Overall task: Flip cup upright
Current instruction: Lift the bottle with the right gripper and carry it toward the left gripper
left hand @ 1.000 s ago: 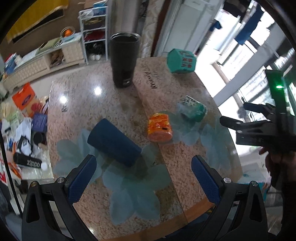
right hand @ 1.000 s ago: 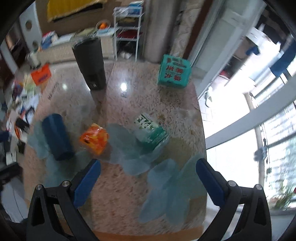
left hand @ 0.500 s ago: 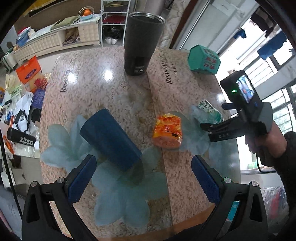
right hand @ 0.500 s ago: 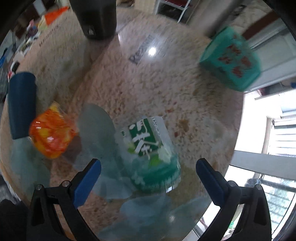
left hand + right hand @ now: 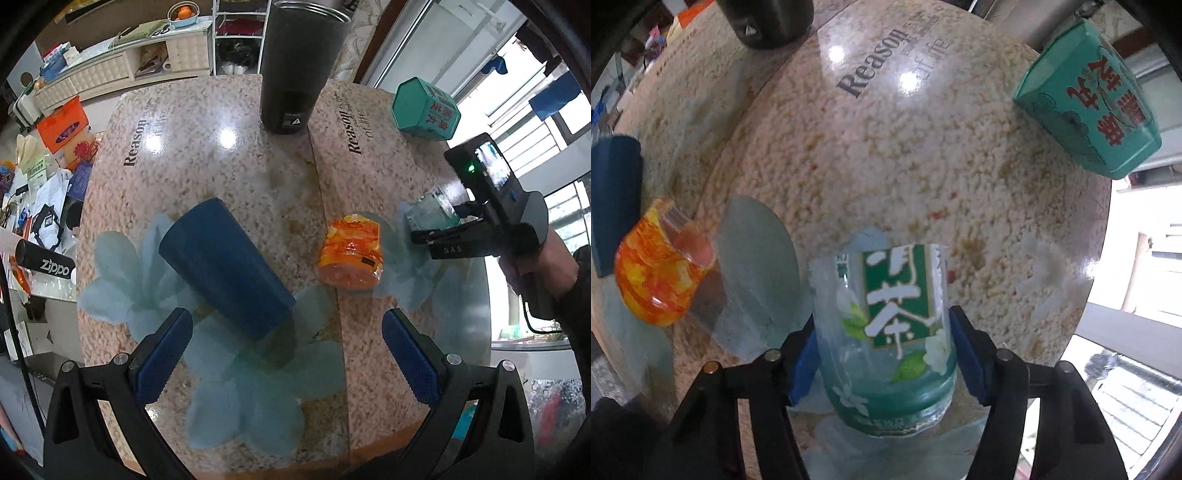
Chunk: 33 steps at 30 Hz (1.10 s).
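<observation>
A clear green-labelled cup (image 5: 886, 332) lies on its side on the granite table (image 5: 923, 166). My right gripper (image 5: 882, 354) has closed around it, a blue pad against each side. In the left wrist view the same cup (image 5: 430, 216) shows at the right, held by the right gripper (image 5: 436, 230). A dark blue cup (image 5: 225, 269) lies on its side just ahead of my left gripper (image 5: 284, 354), which is open and empty. An orange cup (image 5: 351, 256) lies on its side between the two.
A tall black tumbler (image 5: 299, 66) stands at the far middle of the table. A teal hexagonal box (image 5: 424, 107) lies at the far right. The table's near edge is below my left gripper. A cluttered floor and shelves lie to the left.
My right gripper moved down and forward onto the green-labelled cup and shut on it. My left gripper moved closer to the blue cup and stayed open.
</observation>
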Each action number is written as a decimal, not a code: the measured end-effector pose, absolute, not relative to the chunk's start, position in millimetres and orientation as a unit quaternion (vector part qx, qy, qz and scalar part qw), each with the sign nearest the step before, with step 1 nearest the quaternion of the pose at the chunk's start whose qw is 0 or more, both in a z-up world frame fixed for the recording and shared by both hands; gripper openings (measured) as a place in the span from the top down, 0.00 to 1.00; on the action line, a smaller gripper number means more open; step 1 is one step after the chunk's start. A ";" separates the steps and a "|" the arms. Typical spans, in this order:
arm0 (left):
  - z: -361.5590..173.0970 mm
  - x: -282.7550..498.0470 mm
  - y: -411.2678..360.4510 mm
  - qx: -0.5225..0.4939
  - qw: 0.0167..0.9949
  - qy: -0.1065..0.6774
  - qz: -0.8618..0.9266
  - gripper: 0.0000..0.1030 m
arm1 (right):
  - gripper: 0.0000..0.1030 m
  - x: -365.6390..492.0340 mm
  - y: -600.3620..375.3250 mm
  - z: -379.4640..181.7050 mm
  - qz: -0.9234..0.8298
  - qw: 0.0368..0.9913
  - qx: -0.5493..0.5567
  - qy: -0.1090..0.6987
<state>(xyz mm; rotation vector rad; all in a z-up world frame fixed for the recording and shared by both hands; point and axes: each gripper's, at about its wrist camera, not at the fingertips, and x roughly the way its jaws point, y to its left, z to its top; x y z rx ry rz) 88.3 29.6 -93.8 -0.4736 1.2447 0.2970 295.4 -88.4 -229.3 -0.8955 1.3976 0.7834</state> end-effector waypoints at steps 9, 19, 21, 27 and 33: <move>-85.1 71.5 35.1 -0.195 0.790 0.569 0.119 0.00 | 0.39 291.9 -102.6 -168.9 0.345 0.644 -0.328 0.599; -89.1 41.2 34.8 -0.152 0.799 0.575 0.083 0.00 | 0.39 228.4 -130.8 -144.6 0.318 0.661 -0.220 0.643; -94.4 35.3 33.5 -0.143 0.796 0.583 0.076 0.00 | 0.39 211.7 -136.6 -145.2 0.311 0.661 -0.205 0.652; -104.7 16.7 34.8 -0.132 0.791 0.594 0.064 0.00 | 0.39 159.9 -145.8 -161.3 0.288 0.653 -0.168 0.680; -110.2 3.7 38.0 -0.126 0.788 0.600 0.059 0.00 | 0.39 145.1 -147.2 -172.2 0.275 0.633 -0.150 0.708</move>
